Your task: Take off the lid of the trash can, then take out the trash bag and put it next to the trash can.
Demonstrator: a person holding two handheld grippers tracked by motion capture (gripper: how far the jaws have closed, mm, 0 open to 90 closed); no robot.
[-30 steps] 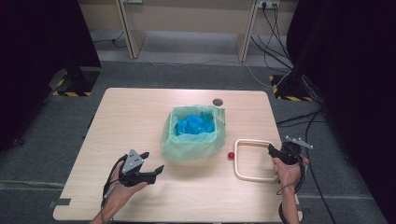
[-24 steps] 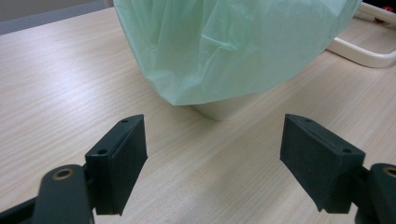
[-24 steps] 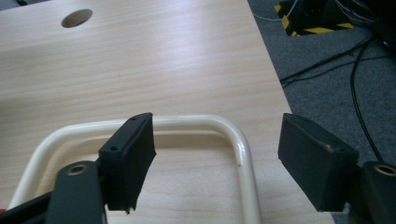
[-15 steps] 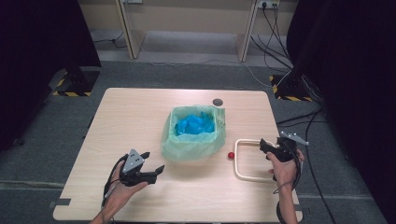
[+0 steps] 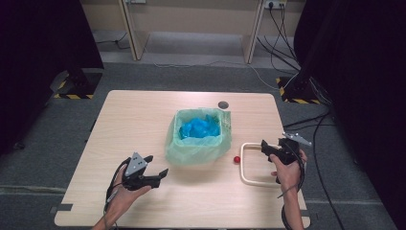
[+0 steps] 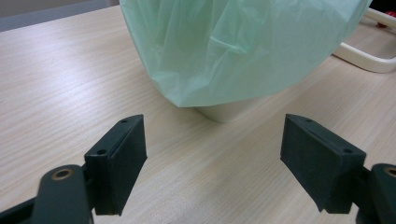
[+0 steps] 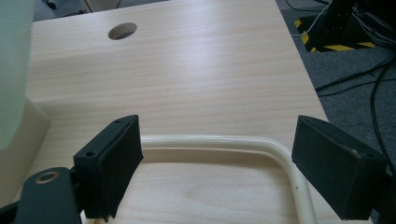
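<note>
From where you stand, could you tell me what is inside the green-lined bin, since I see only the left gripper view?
Observer: Crumpled blue material lies inside the bin.
Operator: Thank you. Where is the right gripper?
Observer: The right gripper is over the right-hand part of the cream frame. Its jaws have just been opening and grip nothing.
Operator: And the red thing at the edge of my picture?
Observer: It is a small red ball on the table, beside the frame's left rail, on the bin's side.
</note>
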